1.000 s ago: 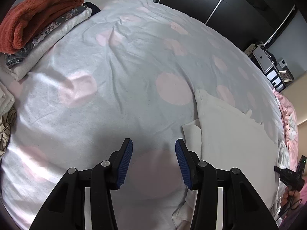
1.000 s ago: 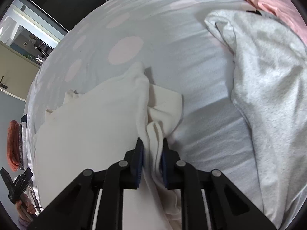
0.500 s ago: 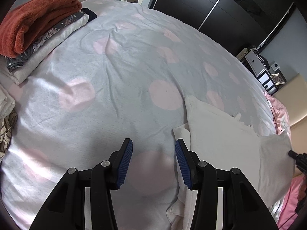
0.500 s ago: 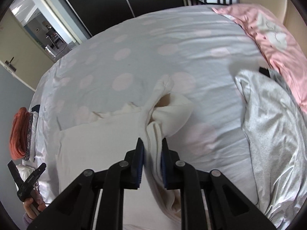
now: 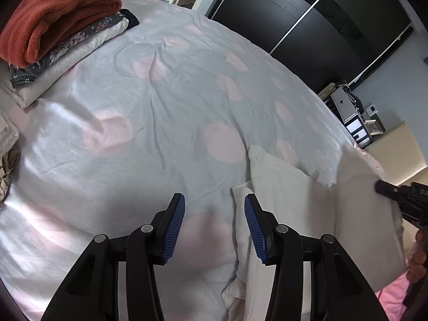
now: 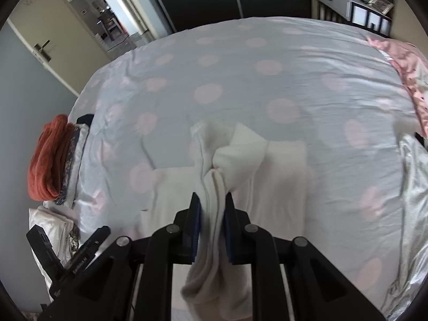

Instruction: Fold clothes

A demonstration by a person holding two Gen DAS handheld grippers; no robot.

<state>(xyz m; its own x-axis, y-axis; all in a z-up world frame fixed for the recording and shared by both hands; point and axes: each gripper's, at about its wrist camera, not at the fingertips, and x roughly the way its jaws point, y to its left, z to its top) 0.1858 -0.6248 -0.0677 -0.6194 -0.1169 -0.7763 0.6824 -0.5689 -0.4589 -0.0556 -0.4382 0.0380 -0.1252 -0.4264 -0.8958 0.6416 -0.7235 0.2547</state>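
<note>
A cream garment (image 6: 278,176) is spread on the dotted bed cover (image 6: 240,85), part flat and part lifted. A bunched fold of it is pinched between the blue pads of the right tool (image 6: 211,214), and the cloth hangs slack below the jaws and rises in a soft peak beyond them. The left tool (image 5: 214,224) is held wide apart over the bed with nothing between its pads; the near edge of the garment (image 5: 283,187) lies just beside its right finger.

The fabric is judged to be light, thick and fleecy: it drapes, sags under its own weight and keeps no shape, so nothing fragile is at stake. A single pinch gathers it into a rope, as is seen here, and a straight fold line is unlikely from one hold alone. A better hold is judged to be at a corner or hem, with the second tool on the matching corner.

A stack of folded clothes (image 5: 58,34) sits at the bed's far left, and a grey garment (image 6: 412,214) lies loose at the right.
</note>
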